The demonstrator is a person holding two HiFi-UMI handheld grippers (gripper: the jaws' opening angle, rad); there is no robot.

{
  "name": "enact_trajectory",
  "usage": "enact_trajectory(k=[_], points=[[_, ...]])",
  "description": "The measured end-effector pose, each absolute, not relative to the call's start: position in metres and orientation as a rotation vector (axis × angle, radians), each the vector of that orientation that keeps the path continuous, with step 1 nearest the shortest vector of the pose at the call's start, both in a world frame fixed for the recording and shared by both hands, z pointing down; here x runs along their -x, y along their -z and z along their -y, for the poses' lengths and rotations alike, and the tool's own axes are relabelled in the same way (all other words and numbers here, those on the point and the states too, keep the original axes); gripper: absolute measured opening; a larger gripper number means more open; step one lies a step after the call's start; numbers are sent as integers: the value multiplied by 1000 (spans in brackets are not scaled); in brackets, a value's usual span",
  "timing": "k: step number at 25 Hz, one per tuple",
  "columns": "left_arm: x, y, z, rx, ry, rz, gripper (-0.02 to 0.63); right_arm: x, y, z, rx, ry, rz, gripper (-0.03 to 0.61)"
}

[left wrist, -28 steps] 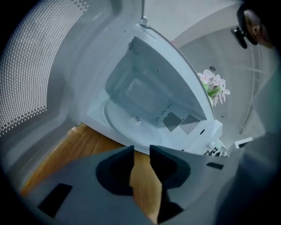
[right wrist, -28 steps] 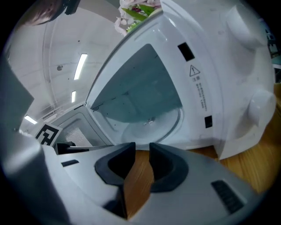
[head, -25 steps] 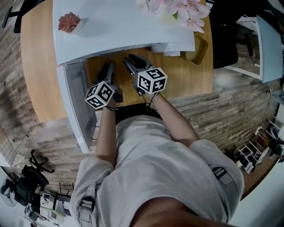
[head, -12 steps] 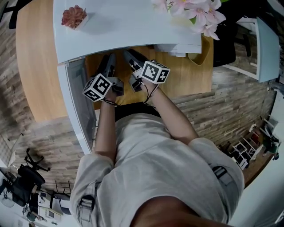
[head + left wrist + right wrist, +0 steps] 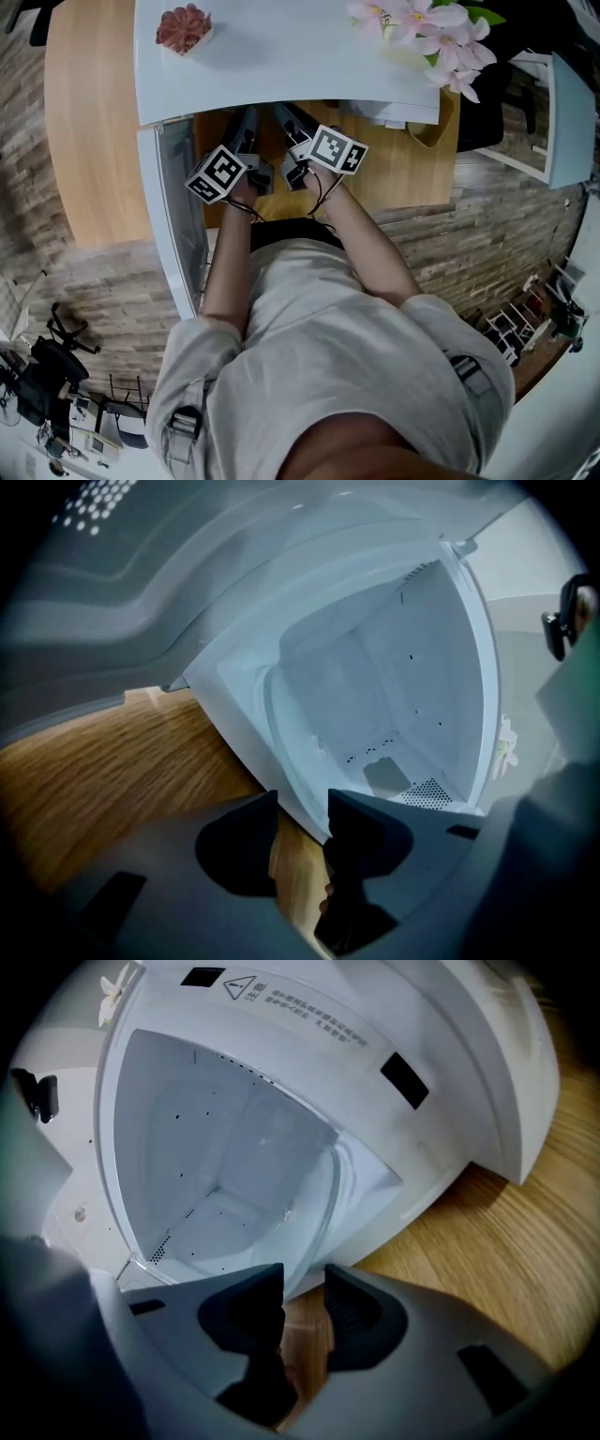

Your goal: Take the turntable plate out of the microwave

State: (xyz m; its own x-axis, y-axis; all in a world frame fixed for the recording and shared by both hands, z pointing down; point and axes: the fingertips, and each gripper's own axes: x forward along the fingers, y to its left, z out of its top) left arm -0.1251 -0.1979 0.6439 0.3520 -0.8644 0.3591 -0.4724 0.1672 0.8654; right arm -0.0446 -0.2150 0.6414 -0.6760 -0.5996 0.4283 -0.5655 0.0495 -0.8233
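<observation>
Both claws are at the mouth of the white box-shaped microwave (image 5: 281, 56), whose door (image 5: 173, 216) stands swung open on my left. The left gripper (image 5: 300, 822) has wide jaws that have just been closing a little. Between them I see only light wooden tabletop (image 5: 112, 771) and the oven's white front lip. The right gripper (image 5: 303, 1297) is narrower and has also just been closing, with the same wood and lip in its gap. Neither pair of pads presses on anything.

The clear round glass turntable plate (image 5: 272, 742) is inside the cavity against its floor, and its curved rim runs toward each claw's gap. I cannot tell whether either rim edge has reached the pads. The front lip sits just ahead of both jaws, right between me and the plate.

A perforated vent patch (image 5: 422, 794) shows on one cavity wall. On the oven's roof sit a small pink succulent in a white pot (image 5: 184, 28) and a spray of pink flowers (image 5: 422, 33). The roof hides both claw tips from the head view.
</observation>
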Motion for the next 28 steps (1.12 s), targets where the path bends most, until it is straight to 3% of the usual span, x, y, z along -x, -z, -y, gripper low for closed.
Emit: enact_trajectory(k=[2,4,5,9,22,26,28], points=[[124,-643,199,-1474,437,1281,169,46,-641,215,1242,1744,-2260,138],[123,-642,200,-1484,445,1279,110,47,-638,215,1231,1732,-2278,109],[122,-641,201,-1485,449,1278,103,47,-637,215,1229,1722,-2288,81],[122,-640,199,-1487,450,1286,101,46,-634,215,1221,1711,-2299,80],[118,-643,174,-1513,387,1291,107,38,-637,191,1195,1731,-2342,86],[125,-641,178,-1511,410,1317,164,32,-635,200,1218,1716,-2319,164],[129,-642,183,-1487,449,1316,180,30,-634,208,1221,1716,-2296,169]])
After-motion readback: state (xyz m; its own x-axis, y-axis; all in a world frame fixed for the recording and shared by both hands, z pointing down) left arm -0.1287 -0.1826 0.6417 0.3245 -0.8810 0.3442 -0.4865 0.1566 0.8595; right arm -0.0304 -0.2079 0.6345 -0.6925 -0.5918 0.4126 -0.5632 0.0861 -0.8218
